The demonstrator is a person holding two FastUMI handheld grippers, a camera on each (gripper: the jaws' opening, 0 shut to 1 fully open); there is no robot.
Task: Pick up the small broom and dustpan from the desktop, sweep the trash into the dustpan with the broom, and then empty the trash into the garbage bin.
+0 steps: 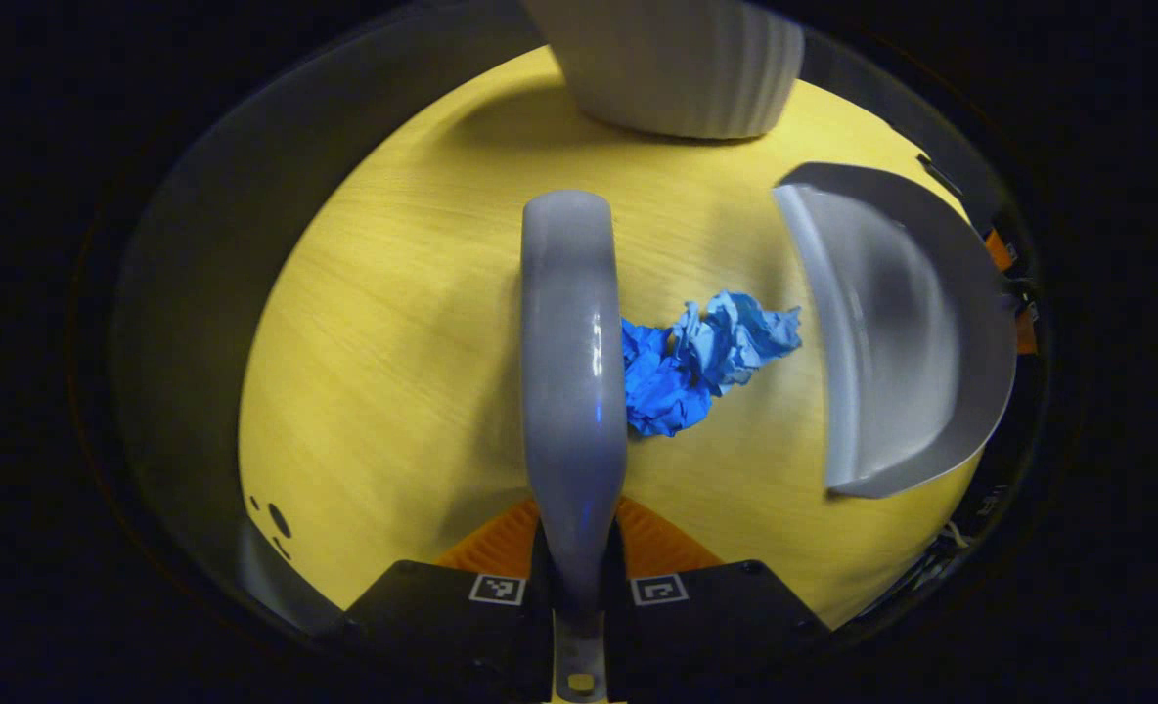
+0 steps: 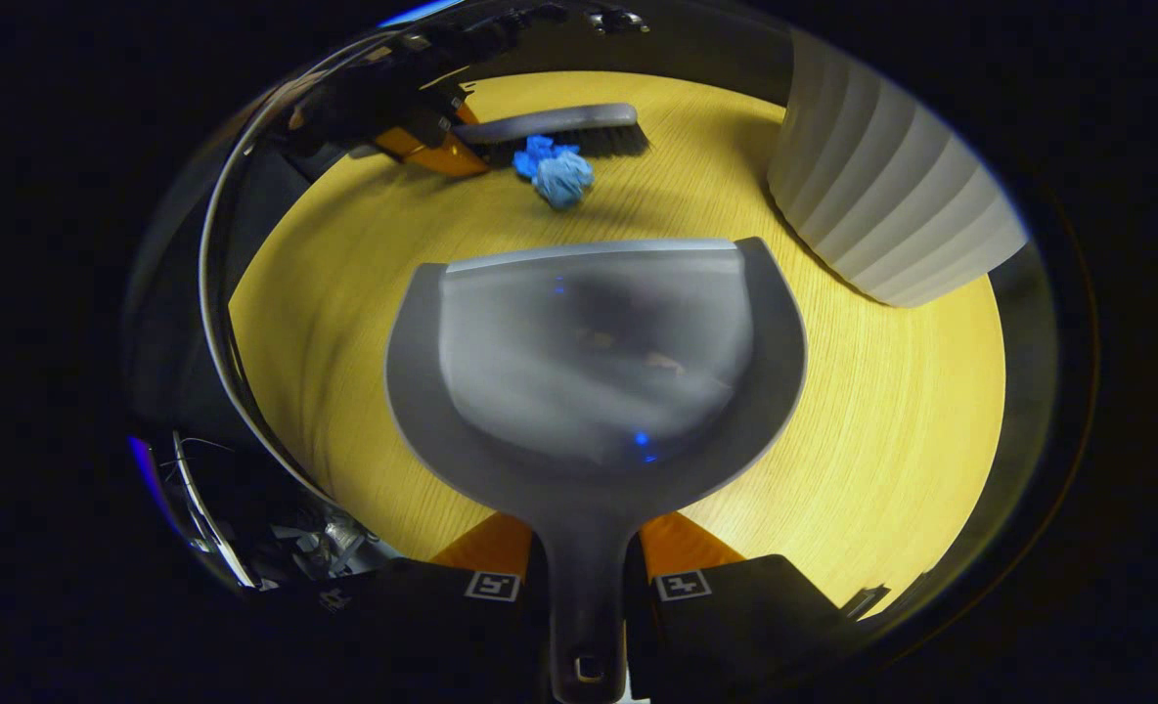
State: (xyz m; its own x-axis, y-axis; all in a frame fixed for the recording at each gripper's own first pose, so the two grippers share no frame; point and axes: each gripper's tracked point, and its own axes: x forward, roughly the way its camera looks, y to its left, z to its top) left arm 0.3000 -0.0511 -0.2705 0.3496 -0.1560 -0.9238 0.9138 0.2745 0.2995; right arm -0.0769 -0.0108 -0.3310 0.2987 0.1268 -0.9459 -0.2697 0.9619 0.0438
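In the left gripper view my left gripper (image 1: 577,548) is shut on the handle of the small grey broom (image 1: 571,372), which reaches forward over the yellow desktop (image 1: 393,323). Crumpled blue paper trash (image 1: 701,357) lies against the broom's right side, between it and the grey dustpan (image 1: 907,328). In the right gripper view my right gripper (image 2: 584,562) is shut on the handle of the dustpan (image 2: 594,362), whose open lip faces the blue paper (image 2: 555,174) and the broom (image 2: 569,127) farther off. The left gripper (image 2: 413,137) holds that broom.
A white ribbed garbage bin (image 1: 682,64) stands at the far side of the desktop, and appears again as the bin (image 2: 882,196) to the right of the dustpan. The desktop's edge curves round on the left, with cables and gear below it (image 2: 315,538).
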